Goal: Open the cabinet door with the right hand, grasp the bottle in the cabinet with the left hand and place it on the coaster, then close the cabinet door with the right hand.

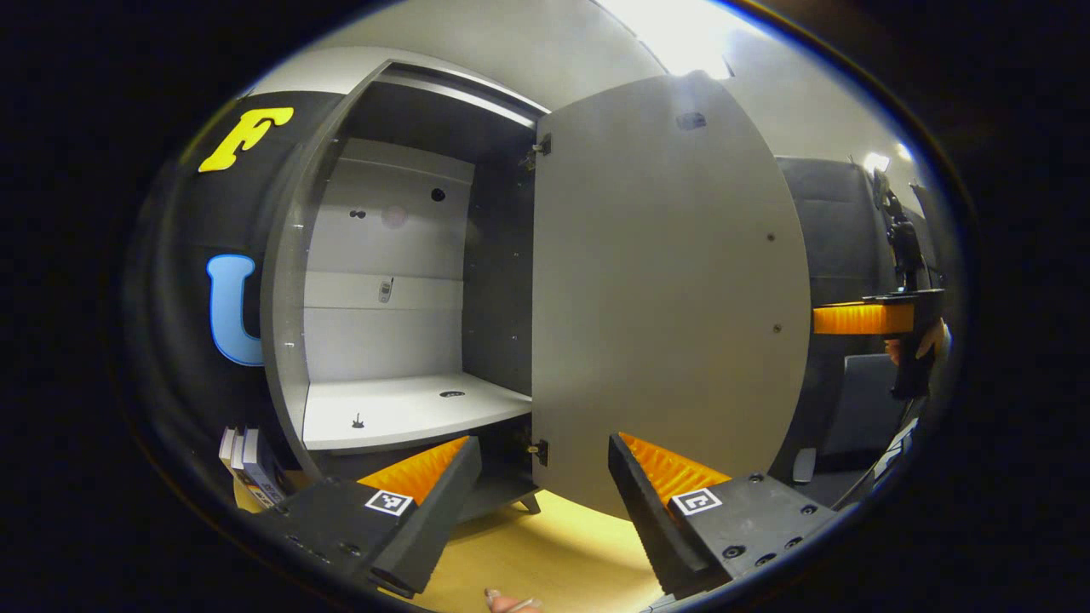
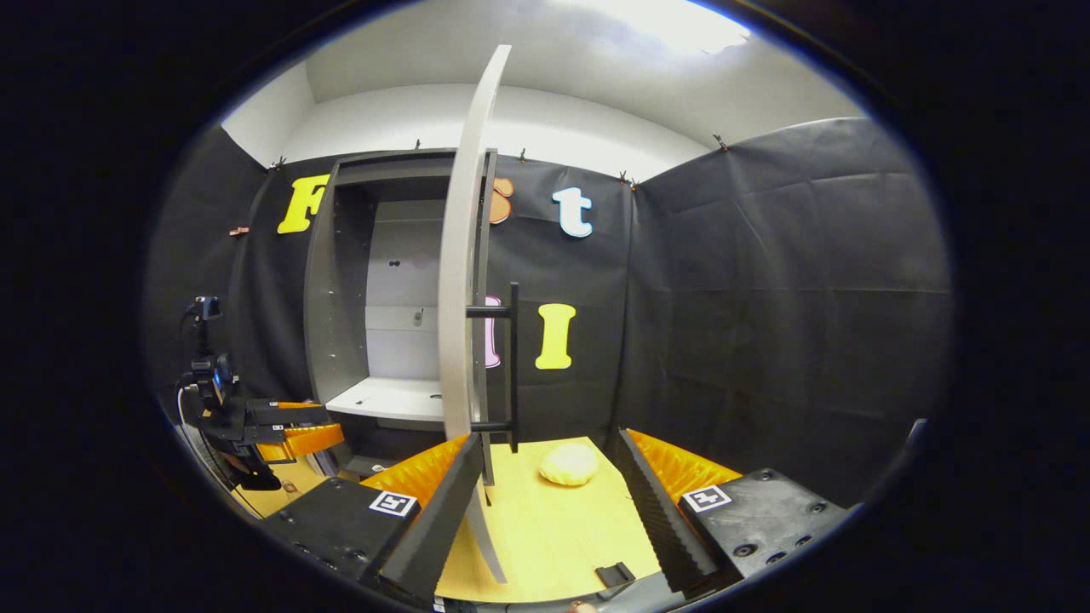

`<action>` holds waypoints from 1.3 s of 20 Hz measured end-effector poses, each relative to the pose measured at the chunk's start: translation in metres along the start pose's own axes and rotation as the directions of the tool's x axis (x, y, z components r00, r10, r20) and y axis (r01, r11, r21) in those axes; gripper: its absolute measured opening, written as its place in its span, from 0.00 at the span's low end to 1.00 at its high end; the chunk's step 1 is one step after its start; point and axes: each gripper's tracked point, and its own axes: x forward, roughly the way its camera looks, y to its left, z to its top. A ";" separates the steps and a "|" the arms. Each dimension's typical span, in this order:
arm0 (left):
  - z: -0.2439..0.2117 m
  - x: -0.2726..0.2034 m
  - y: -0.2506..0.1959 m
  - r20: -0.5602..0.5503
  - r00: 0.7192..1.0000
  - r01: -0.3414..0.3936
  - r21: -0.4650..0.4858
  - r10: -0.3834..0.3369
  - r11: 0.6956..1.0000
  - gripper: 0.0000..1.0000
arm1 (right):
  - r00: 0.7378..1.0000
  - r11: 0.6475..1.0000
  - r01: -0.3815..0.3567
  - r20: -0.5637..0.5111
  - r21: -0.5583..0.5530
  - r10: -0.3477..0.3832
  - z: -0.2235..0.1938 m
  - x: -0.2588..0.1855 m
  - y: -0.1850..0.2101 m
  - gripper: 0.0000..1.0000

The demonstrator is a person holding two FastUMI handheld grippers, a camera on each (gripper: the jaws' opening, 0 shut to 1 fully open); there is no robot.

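The cabinet door [image 2: 464,281] stands wide open, edge-on at centre in the right gripper view, its long axis upright and its black bar handle [image 2: 512,366] vertical on the side facing right. No bottle is visible on the cabinet shelf [image 1: 400,413]. The step looks like closing: bring the right tongs [image 2: 545,502], spread and empty, squarely against the door's outer face. Left tongs [image 1: 545,502] are also apart, over the counter [image 2: 553,528].

no readable text or numbers, square black-and-white marker tags on left hand-held gripper [image 1: 545,511] fingers and on right hand-held gripper [image 2: 545,502] fingers, book [image 1: 255,468] spines too blurred to read
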 end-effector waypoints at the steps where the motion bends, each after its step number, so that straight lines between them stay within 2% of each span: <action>1: -0.002 0.004 -0.001 -0.002 1.000 -0.016 -0.006 0.016 1.000 0.95 | 1.000 1.000 -0.029 0.002 0.008 0.029 0.001 0.008 -0.001 0.94; 2: -0.004 0.008 -0.003 -0.002 1.000 -0.029 -0.015 0.029 0.999 0.95 | 0.998 0.998 -0.065 -0.001 0.019 0.065 0.001 0.013 0.001 0.94; 4: -0.007 0.011 -0.005 -0.006 0.999 -0.053 -0.039 0.053 0.998 0.95 | 0.991 0.991 -0.130 -0.016 0.024 0.130 -0.003 0.021 0.004 1.00; 5: -0.007 0.012 -0.004 -0.009 0.998 -0.064 -0.045 0.063 0.997 0.95 | 0.985 0.984 -0.172 -0.018 0.033 0.173 -0.002 0.021 0.012 0.96; 10: -0.008 0.008 0.009 -0.017 0.994 -0.112 -0.036 0.111 0.993 0.95 | 0.958 0.958 -0.282 -0.042 0.053 0.284 -0.005 0.004 0.026 0.97; 11: -0.008 0.006 0.013 -0.021 0.993 -0.119 -0.035 0.118 0.992 0.95 | 0.950 0.950 -0.306 -0.043 0.058 0.308 -0.007 0.000 0.038 0.96; 12: -0.008 0.002 0.017 -0.023 0.992 -0.125 -0.030 0.124 0.992 0.95 | 0.942 0.943 -0.329 -0.046 0.056 0.331 -0.009 -0.004 0.052 1.00; 13: -0.008 -0.003 0.022 -0.025 0.991 -0.131 -0.023 0.130 0.991 0.95 | 0.933 0.934 -0.354 -0.046 0.052 0.356 -0.009 -0.005 0.069 0.96; 18: 0.000 -0.039 0.045 -0.001 0.987 -0.158 0.000 0.158 0.987 0.95 | 0.894 0.895 -0.442 -0.051 0.063 0.445 -0.014 -0.001 0.140 0.96; 21: -0.001 -0.061 0.064 -0.013 0.982 -0.188 -0.048 0.188 0.981 0.94 | 0.874 0.874 -0.482 -0.043 0.065 0.485 -0.017 0.009 0.178 0.96; 23: 0.001 -0.078 0.078 -0.021 0.976 -0.219 -0.086 0.218 0.972 0.95 | 0.849 0.849 -0.524 -0.038 0.070 0.527 -0.020 0.015 0.205 0.96; 25: 0.009 -0.094 0.092 -0.008 0.968 -0.252 -0.082 0.252 0.964 0.92 | 0.826 0.827 -0.558 -0.047 0.065 0.561 -0.027 0.019 0.234 0.97; 26: 0.012 -0.101 0.099 -0.002 0.962 -0.273 -0.068 0.273 0.960 0.95 | 0.820 0.821 -0.568 -0.055 0.048 0.570 -0.030 0.021 0.241 0.97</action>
